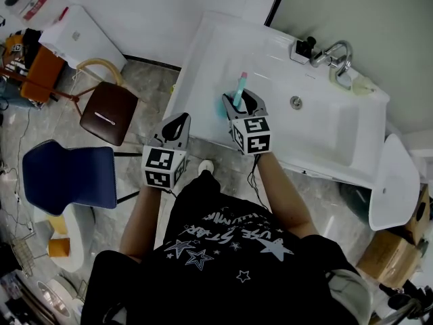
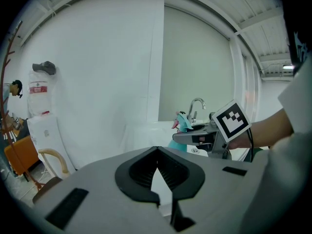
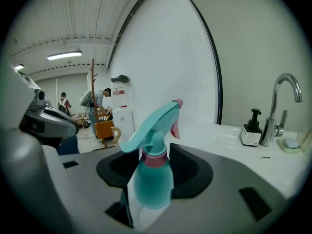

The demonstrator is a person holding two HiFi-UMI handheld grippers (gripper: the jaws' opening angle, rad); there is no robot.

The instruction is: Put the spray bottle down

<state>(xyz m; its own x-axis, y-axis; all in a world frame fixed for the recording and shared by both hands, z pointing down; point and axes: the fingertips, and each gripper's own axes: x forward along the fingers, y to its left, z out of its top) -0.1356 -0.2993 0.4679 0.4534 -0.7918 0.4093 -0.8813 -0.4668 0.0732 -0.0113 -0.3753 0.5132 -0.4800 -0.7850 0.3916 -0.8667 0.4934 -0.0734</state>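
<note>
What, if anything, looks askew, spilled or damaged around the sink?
Nothing stands out. The spray bottle is upright between the right gripper's jaws at the white counter, and no spill shows around the faucet.

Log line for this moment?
right gripper: jaws around upright teal plastic spray bottle, grip unclear | left gripper: shut, empty | bottle at white sink counter

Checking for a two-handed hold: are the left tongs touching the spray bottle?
Apart. Head view shows bare white sink top between the left tongs and the spray bottle.
</note>
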